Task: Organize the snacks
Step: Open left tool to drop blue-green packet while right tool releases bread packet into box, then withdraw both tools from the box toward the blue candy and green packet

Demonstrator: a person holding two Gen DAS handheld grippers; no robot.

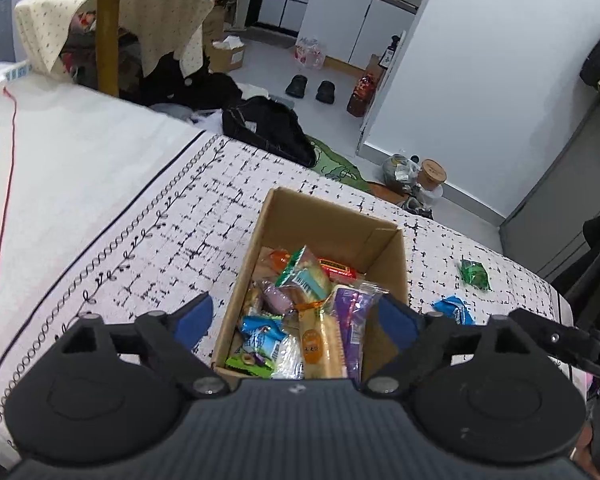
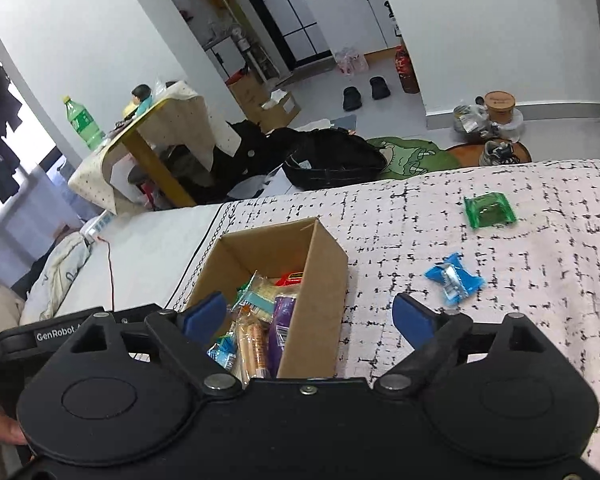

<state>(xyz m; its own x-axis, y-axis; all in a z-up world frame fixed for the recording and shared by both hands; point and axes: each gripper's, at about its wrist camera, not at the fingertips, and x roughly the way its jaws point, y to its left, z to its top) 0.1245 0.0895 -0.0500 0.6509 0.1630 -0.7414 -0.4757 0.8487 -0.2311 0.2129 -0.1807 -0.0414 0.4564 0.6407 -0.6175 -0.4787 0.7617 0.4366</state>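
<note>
Both tongs apart, empty: left tongs (image 1: pixel 296 320) over open brown cardboard box (image 1: pixel 328 216) of wrapped snacks, right tongs (image 2: pixel 312 316) at its right wall. Blue crinkled packet (image 2: pixel 454 279) and green shiny packet (image 2: pixel 489 210) lie on bed's black-flecked white blanket (image 2: pixel 540 320).

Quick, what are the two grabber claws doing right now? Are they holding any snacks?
Left gripper: open, holding nothing, above the cardboard box of snacks.
Right gripper: open, holding nothing, over the box's right wall.

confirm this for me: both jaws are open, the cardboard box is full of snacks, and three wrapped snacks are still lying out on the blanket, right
Not quite: only two wrapped snacks lie out on the blanket, not three. The right wrist view shows a green packet and a blue packet beside the cardboard box. The rest holds: both sets of jaws stand open and the box holds snacks.
</note>
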